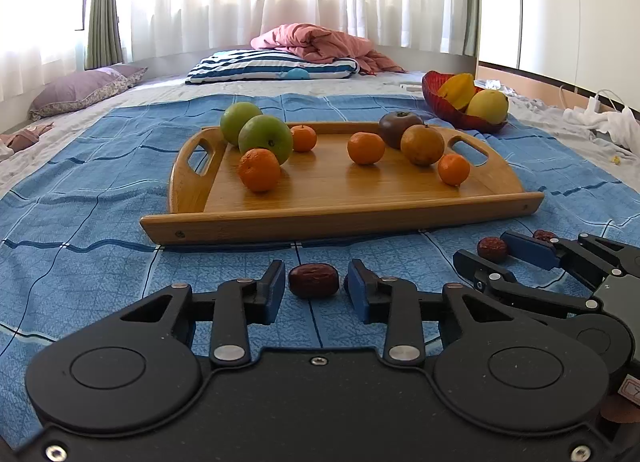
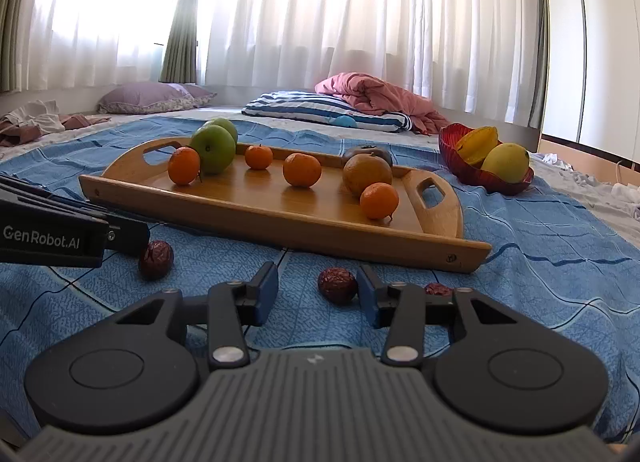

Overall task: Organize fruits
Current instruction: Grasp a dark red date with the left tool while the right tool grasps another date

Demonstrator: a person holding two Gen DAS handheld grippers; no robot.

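Here, nearest the cameras, both tools sit low over the blue checked bedspread [image 1: 100, 166], each framing a dried red date. The left gripper [image 1: 316, 286] has its blue pads set close on either side of a date [image 1: 314, 280]; thin slivers of cloth show at both sides, so the pads seem not yet to press, and I judge it unclamped. The right gripper [image 2: 318, 288] stands wider apart: its date [image 2: 337, 285] lies against the right-hand pad, with clear cloth between it and the left-hand one, so nothing is held there either. A third date [image 2: 438, 289] peeks out just beyond the right gripper's outer finger. Both grippers point gently downward toward the cloth, side by side, fingers level with the fruit.

Just past them lies the wooden tray [image 1: 340, 218], which carries two green apples [image 1: 266, 138], four mandarins [image 1: 366, 148], a brownish orange [image 1: 422, 144] and a dark persimmon-like fruit [image 1: 400, 128]. Farther right, on the spread, a red bowl [image 1: 452, 114] holds a starfruit [image 1: 458, 90] and a yellow mango [image 1: 488, 106].

As to progress, I judge the larger fruits to be sorted onto the tray and into the bowl already, while the three dates remain loose on the cloth. Closing on them and carrying them over appears to be what is left.
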